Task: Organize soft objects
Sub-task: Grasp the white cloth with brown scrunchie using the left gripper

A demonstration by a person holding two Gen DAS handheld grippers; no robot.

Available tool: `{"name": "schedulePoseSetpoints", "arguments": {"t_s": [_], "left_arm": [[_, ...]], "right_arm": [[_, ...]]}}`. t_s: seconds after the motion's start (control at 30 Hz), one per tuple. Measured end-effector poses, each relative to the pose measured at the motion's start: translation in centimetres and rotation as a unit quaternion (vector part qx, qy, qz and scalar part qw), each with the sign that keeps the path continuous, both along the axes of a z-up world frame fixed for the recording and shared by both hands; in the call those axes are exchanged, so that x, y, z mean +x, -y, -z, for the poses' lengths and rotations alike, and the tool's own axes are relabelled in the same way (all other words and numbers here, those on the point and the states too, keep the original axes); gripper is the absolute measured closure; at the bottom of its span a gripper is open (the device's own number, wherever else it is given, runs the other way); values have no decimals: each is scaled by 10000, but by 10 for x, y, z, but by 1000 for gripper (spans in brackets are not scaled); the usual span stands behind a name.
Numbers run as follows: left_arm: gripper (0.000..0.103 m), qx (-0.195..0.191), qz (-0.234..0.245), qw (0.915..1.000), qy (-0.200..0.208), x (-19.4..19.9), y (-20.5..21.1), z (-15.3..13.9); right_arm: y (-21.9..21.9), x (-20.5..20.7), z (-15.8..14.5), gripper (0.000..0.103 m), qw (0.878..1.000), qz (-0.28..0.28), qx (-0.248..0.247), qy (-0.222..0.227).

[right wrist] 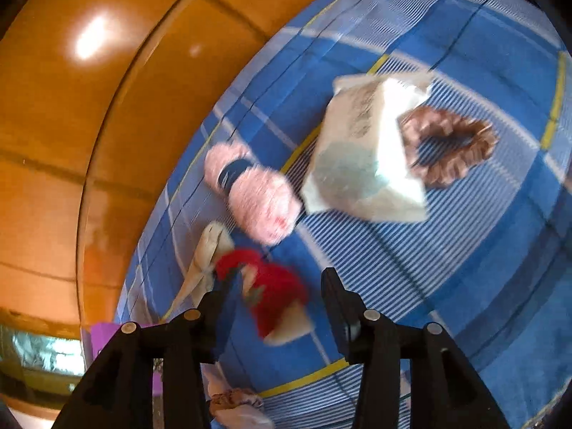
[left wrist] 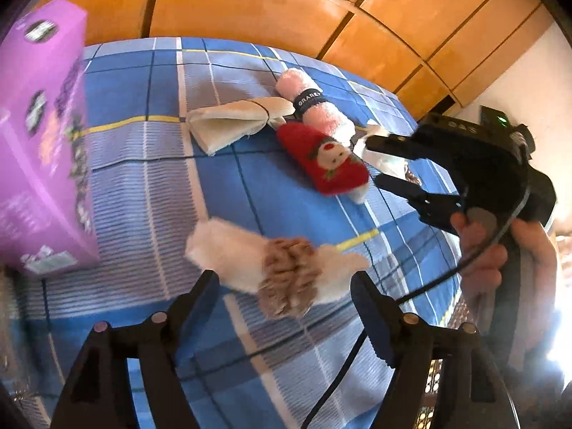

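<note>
My left gripper [left wrist: 284,279] is open just above a white fluffy cloth bunched in a brown scrunchie [left wrist: 279,268], which lies on the blue plaid bed sheet [left wrist: 143,196] between the fingertips, untouched by the pads. Farther off lie a beige tied cloth [left wrist: 236,121], a pink rolled towel with a dark band [left wrist: 314,107] and a red sock with a reindeer face [left wrist: 321,157]. My right gripper [left wrist: 380,162] hovers by the sock's right end. In the right wrist view the right gripper [right wrist: 280,282] is open, with the blurred red sock [right wrist: 275,293] seen between its fingers.
A purple box [left wrist: 39,143] stands at the left of the bed. A white tissue packet [right wrist: 364,157] and a loose brown scrunchie [right wrist: 450,146] lie beyond the pink towel [right wrist: 250,193]. Orange wooden panels [left wrist: 250,7] rise behind the bed. A hand [left wrist: 482,250] holds the right gripper.
</note>
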State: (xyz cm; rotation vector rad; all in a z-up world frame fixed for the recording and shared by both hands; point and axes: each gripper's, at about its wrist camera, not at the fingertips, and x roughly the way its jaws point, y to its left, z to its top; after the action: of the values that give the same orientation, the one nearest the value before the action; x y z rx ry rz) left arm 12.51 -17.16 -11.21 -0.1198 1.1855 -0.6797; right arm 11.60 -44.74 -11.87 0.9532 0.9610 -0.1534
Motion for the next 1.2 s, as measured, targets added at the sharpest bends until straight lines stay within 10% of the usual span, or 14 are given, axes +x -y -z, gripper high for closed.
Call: {"name": "schedulePoseSetpoints", "arguments": {"t_s": [0.43,0.63,0.7,0.77,1.2], "left_arm": [[21,185,-370,9990,-152,24,20,12],[49,323,-97,9991,271,15,22,10],[54,376,7,9985,387,11,23,9],[58,384,55,9982,457,8,22,6],[59,37,30,9898,1422,25,21,-98]], "right_arm": [[-21,14,-11,49,9960,-499,-734,26],[-57,29,-11,45,9742,-1274,-1848,-230],[-69,36,6,72,9593,-1691,-2139,-734],[-71,36,9,78,9561,-1741,-2200,-845],[-64,30,16,76,9596,-1616,-2080,-994]]}}
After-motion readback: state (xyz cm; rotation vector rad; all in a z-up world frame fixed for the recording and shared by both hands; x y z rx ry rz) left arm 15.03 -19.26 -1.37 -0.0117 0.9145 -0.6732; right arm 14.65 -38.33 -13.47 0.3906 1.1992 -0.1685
